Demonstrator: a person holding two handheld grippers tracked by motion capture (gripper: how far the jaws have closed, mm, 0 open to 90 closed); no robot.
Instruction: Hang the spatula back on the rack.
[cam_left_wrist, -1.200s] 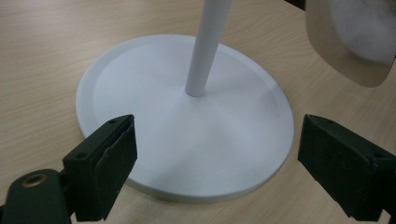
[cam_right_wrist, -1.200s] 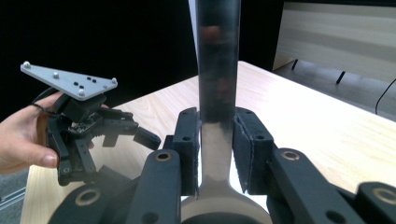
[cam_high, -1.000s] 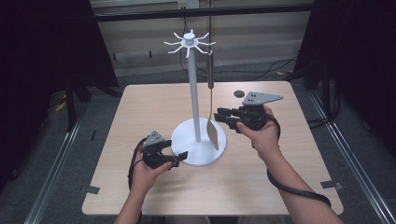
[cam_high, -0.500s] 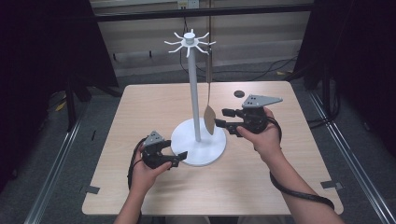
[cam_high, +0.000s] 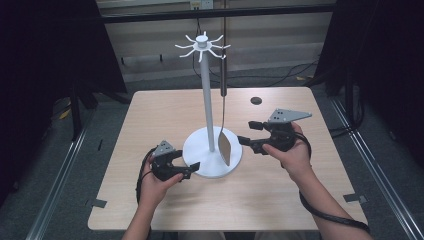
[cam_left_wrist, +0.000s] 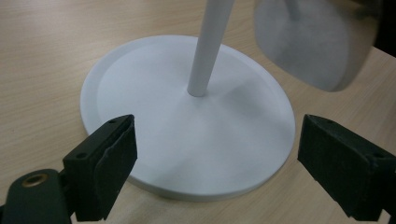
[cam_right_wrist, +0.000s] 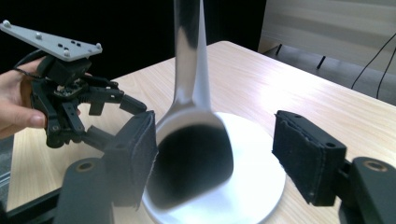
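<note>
Swinging back toward the pole, the spatula (cam_high: 224, 145) now hangs straight from a hook of the white stand (cam_high: 206, 115) — its blade just above the round base, no longer pulled aside. Jaws of the right gripper (cam_high: 243, 141) have just been opening; they stand apart with the blade between them in the right gripper view, not pressed. Left gripper (cam_high: 194, 167) rests at the base rim, jaws wide and empty. Hanging looks done; what seems left is drawing both hands away.
</note>
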